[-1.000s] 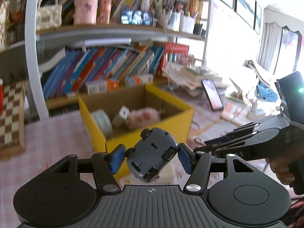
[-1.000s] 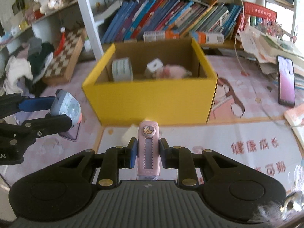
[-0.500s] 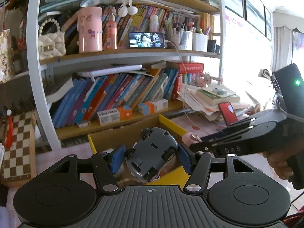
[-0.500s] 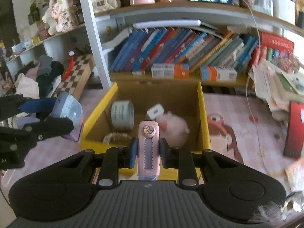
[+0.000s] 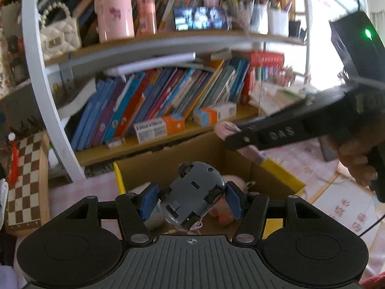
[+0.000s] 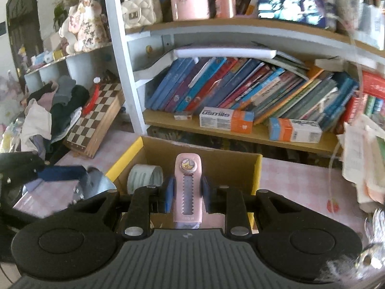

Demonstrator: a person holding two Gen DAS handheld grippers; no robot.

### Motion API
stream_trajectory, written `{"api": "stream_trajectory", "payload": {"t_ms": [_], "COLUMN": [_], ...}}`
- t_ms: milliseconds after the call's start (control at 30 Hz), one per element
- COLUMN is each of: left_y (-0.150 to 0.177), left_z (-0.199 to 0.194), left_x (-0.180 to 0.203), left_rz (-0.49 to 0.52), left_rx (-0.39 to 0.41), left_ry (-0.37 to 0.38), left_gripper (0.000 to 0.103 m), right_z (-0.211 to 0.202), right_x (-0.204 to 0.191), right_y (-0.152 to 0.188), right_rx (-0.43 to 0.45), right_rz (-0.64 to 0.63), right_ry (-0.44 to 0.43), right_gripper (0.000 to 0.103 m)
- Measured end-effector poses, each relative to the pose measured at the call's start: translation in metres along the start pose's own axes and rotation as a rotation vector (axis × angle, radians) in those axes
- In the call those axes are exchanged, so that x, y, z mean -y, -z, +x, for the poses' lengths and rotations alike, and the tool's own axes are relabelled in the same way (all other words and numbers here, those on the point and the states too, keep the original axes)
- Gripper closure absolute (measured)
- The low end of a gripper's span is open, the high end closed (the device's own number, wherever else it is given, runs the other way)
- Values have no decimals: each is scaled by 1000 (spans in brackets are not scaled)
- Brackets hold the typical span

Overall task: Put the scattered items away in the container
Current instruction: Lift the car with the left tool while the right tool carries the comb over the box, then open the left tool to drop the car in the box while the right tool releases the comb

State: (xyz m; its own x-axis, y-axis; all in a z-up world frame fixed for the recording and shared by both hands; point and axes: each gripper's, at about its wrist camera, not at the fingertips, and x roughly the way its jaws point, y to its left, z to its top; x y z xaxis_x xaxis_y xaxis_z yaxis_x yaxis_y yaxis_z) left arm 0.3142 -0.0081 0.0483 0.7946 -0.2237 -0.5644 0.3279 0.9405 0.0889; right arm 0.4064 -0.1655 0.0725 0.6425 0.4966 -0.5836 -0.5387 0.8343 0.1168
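Observation:
My left gripper (image 5: 191, 200) is shut on a grey toy car (image 5: 192, 195), held underside up over the near left part of the yellow cardboard box (image 5: 284, 175). My right gripper (image 6: 187, 192) is shut on a pink utility knife (image 6: 187, 187) and holds it over the box (image 6: 257, 168). In the left wrist view the right gripper (image 5: 276, 134) reaches in from the right above the box with the pink knife (image 5: 226, 128) at its tip. Inside the box lie a roll of tape (image 6: 144, 175) and a pink plush toy (image 5: 231, 180).
A bookshelf full of books (image 6: 240, 89) stands right behind the box. A chessboard box (image 6: 96, 118) leans at the left beside a pile of clothes (image 6: 53, 110). Stacked papers (image 6: 363, 159) lie at the right. The pink patterned table (image 6: 300, 180) surrounds the box.
Both grippers have moved forward and up from in front of the box to over its opening, each still holding its item. The box now sits directly below them.

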Motion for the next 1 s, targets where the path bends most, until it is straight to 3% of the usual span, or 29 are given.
{"api": "stream_trajectory", "payload": {"t_ms": [133,467,833,1000], "left_y": [-1,-6,-4,-4], "left_z": [28,85,123,126], "left_x": [2,-5,4,6], "left_rz": [-1,-25,47,63], "left_rx": [-71,-198,-318,-343], "left_ry": [-12,-29,-51,-61], "left_gripper": [43,43,43,42], "right_z": [40,116,140,140], "right_x": [5,36,26,29], "right_y": [-8,0,2,2], "right_rx": [-61,-227,-264,-247], "right_rz": [-6,-37,-265,-275], "right_ry": [-20,82,154,141], "right_gripper": [80,80,80,79]}}
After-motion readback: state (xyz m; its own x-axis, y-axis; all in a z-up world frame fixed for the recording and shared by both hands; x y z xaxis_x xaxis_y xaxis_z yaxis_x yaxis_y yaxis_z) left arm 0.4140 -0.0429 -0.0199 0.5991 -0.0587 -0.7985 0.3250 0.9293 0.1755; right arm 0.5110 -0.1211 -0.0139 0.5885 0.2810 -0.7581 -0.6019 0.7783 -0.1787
